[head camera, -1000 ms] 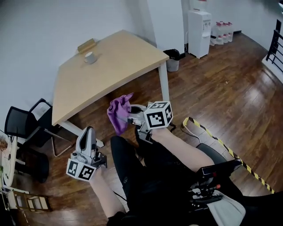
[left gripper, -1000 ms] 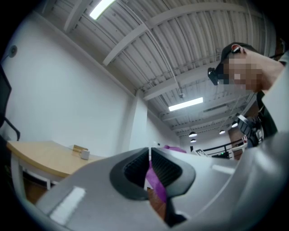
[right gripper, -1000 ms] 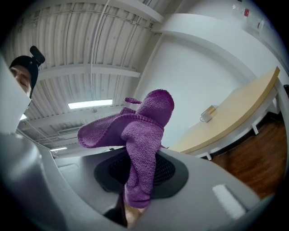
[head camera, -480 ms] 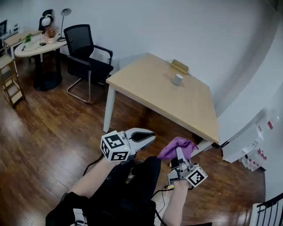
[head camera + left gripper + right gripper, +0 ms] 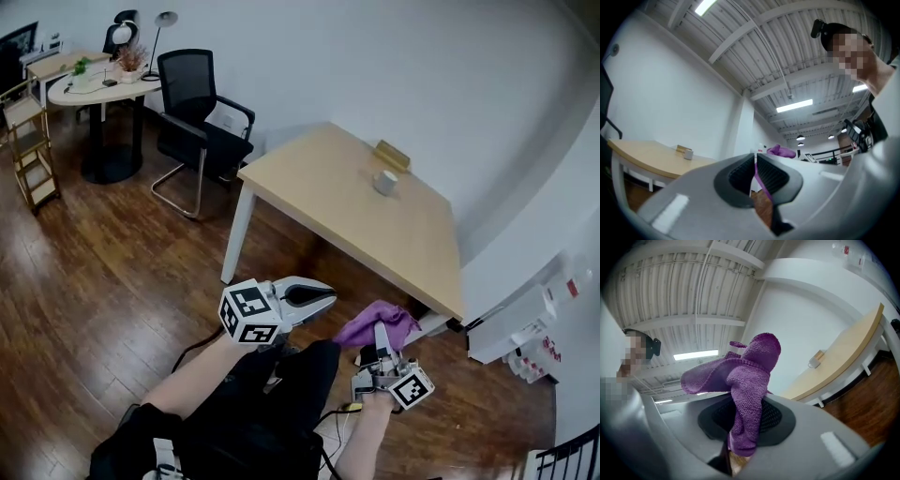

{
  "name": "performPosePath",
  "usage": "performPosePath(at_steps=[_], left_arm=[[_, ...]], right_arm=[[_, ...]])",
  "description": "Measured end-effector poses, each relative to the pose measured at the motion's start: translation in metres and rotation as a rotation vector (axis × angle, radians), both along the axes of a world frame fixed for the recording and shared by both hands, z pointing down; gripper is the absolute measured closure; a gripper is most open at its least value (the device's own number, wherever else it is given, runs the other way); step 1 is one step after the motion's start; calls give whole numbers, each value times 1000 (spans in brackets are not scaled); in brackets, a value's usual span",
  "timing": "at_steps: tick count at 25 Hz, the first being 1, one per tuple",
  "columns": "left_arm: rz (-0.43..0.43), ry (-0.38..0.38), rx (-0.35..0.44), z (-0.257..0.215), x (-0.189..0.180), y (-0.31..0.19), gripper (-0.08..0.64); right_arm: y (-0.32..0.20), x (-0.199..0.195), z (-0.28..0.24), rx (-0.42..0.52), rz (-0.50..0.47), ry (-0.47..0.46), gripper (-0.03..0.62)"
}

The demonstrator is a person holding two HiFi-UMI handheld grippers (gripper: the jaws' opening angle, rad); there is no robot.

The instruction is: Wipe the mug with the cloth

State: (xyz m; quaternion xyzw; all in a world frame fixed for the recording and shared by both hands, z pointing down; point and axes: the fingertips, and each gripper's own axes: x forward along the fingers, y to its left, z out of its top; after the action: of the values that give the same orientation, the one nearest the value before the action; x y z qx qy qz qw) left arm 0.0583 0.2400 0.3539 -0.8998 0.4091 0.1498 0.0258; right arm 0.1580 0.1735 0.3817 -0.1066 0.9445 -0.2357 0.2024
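Note:
A small white mug point(image 5: 385, 182) stands on the far part of a light wooden table point(image 5: 328, 202), next to a wooden block point(image 5: 393, 156). Both grippers hover low over the person's lap, well short of the table. My right gripper point(image 5: 380, 334) is shut on a purple cloth point(image 5: 373, 322), which bunches up above its jaws point(image 5: 751, 373). My left gripper point(image 5: 328, 294) is shut with nothing held, its tips point(image 5: 754, 158) pointing toward the table. The mug point(image 5: 687, 153) point(image 5: 814, 363) looks small and distant in both gripper views.
A black office chair point(image 5: 202, 122) stands left of the table. Further left are a round white table point(image 5: 94, 89) with a lamp and a wooden shelf point(image 5: 28, 141). A white unit point(image 5: 511, 323) stands against the wall at the right. The floor is dark wood.
The head view has swung round, so the table now shows from another side and sits nearer the middle. Both grippers stay low over the lap, the right one still shut on the cloth.

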Motion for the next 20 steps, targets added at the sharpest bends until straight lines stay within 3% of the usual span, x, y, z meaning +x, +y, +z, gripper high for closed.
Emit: performPosePath(at_steps=[20], left_arm=[[11,-11,5,-10,7,-4,545]], right_arm=[[8,10,-17,50,14,-20,508]])
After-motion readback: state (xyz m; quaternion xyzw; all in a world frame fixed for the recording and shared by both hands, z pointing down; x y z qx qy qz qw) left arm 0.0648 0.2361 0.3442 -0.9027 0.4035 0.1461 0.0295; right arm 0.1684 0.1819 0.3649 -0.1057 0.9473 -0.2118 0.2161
